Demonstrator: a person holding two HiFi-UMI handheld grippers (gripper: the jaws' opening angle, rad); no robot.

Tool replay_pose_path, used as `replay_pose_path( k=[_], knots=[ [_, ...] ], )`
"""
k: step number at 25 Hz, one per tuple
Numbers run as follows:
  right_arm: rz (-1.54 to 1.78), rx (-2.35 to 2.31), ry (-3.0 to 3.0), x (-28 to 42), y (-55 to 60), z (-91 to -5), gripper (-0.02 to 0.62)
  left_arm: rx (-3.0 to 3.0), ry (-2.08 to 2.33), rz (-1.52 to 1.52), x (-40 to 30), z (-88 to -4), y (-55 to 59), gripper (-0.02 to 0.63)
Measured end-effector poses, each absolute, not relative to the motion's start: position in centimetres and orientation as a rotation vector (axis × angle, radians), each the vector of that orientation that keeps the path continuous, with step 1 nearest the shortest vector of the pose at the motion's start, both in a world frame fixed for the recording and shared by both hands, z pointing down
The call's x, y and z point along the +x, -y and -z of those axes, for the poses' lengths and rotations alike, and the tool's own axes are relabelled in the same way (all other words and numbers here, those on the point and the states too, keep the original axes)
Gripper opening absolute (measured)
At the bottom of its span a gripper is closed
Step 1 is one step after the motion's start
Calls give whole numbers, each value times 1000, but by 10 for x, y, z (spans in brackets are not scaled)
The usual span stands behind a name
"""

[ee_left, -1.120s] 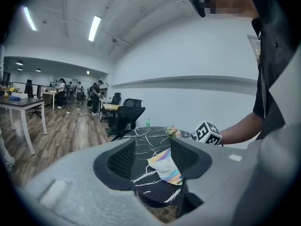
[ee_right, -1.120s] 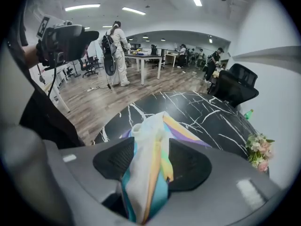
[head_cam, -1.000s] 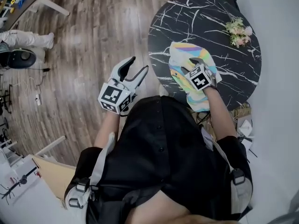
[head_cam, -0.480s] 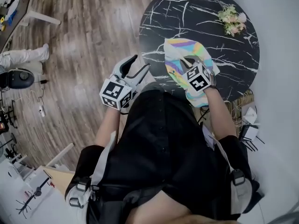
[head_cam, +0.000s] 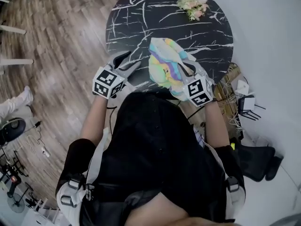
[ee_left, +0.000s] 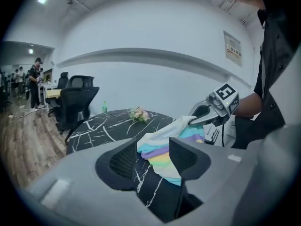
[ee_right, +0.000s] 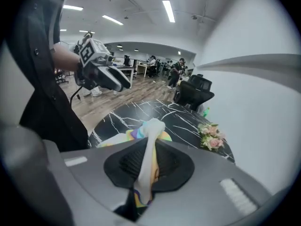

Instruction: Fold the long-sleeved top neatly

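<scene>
Long-sleeved top (head_cam: pixel 164 69), white with pastel rainbow stripes, lies bunched on the round black tabletop (head_cam: pixel 141 13), on its near right part and reaching to the near edge. Starting at the left, we see wooden floor (head_cam: pixel 56 41) beside the tabletop. Next comes our left gripper (head_cam: pixel 126 62), held over the tabletop's near left edge and aimed across toward the top. Its jaws have just been closing a little, yet they stand wide apart and the pads press on nothing. In the left gripper view the striped cloth only shows in the gap beyond them, with veined tabletop underneath. Moving right, the top rises from the marble in a loose heap, one white fold pulled up above the rest while the striped part drapes down to the surface. That fold runs into our right gripper (head_cam: pixel 184 68) at the near right edge. Its jaws have just been closing and are now pinched nearly together on the white cloth, which passes straight through between the pads in the right gripper view. Toward the far edge of the tabletop, well apart from the top, lies a small bunch of flowers (head_cam: pixel 192 4).
</scene>
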State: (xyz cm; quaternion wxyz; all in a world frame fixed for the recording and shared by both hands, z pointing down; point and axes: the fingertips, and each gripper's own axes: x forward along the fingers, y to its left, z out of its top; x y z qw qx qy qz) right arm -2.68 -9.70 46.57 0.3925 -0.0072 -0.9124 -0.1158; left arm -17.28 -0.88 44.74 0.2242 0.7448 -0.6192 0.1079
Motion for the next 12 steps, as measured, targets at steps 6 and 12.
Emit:
replay_pose_path(
  k=[6, 12],
  knots=[
    [268, 110, 2293, 24, 104, -468, 31, 2233, 1437, -430, -142, -470, 70, 221],
    [174, 244, 2275, 57, 97, -480, 31, 2379, 1172, -633, -124, -491, 121, 204]
  ],
)
